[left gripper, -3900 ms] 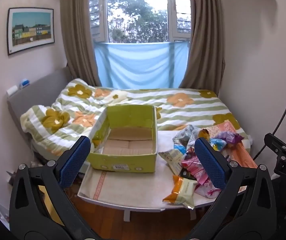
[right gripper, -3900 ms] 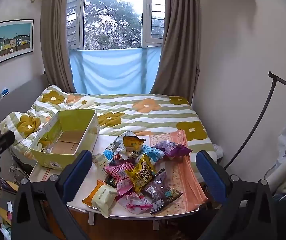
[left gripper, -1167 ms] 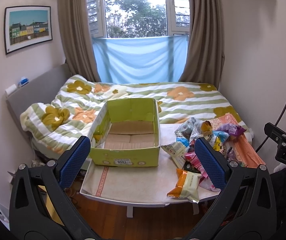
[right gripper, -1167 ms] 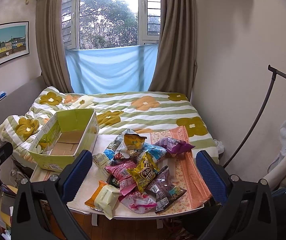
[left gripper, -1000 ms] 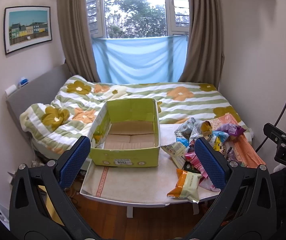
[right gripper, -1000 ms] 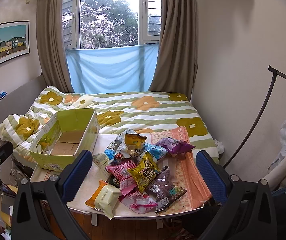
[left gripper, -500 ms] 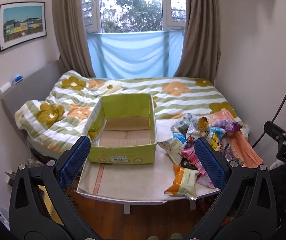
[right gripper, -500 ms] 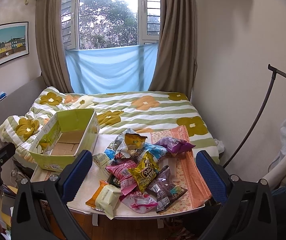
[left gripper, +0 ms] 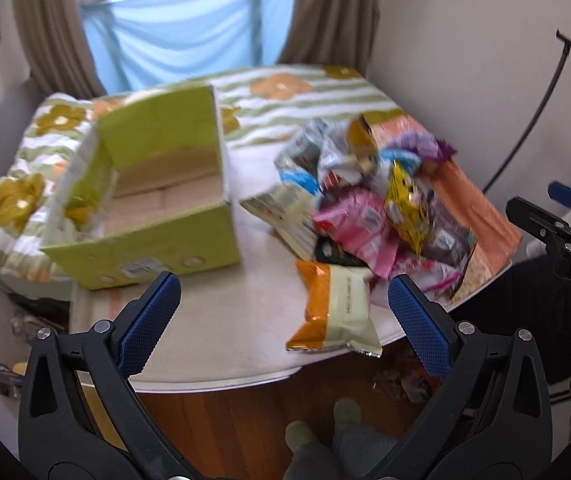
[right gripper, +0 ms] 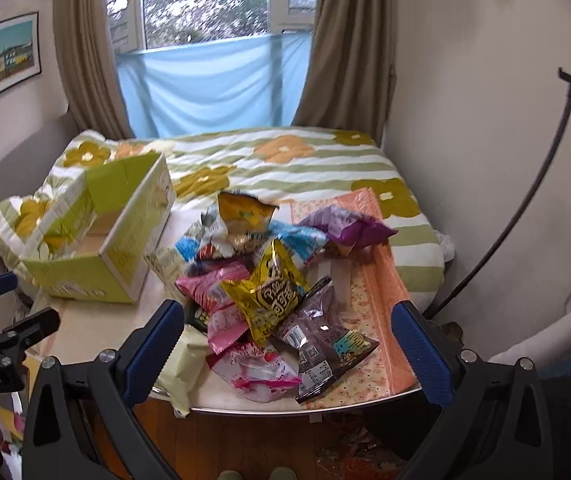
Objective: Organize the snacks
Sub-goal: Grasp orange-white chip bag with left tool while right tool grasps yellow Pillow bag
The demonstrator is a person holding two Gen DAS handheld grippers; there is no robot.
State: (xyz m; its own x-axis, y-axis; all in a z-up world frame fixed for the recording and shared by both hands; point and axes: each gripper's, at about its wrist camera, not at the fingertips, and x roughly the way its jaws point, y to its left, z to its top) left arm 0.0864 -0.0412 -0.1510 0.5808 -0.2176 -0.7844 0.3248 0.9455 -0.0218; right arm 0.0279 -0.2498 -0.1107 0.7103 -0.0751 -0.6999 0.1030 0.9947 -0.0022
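A small table [left gripper: 221, 356] stands at the foot of a flower-patterned bed [right gripper: 285, 164]. At the centre left of the left wrist view sits an open green cardboard box [left gripper: 157, 184], its brown floor bare. To its right, filling the centre right, lies a loose pile of snack packets [left gripper: 369, 200], untouched; an orange-and-cream packet [left gripper: 337, 308] lies nearest the table's front edge, and in the right wrist view a yellow packet [right gripper: 273, 296] tops the heap. The left gripper [left gripper: 281, 320] and the right gripper [right gripper: 285, 344] both hover above the table's near edge, fingers spread wide and holding nothing. Judging by the bare box, sorting has not begun; every packet remains to be moved.
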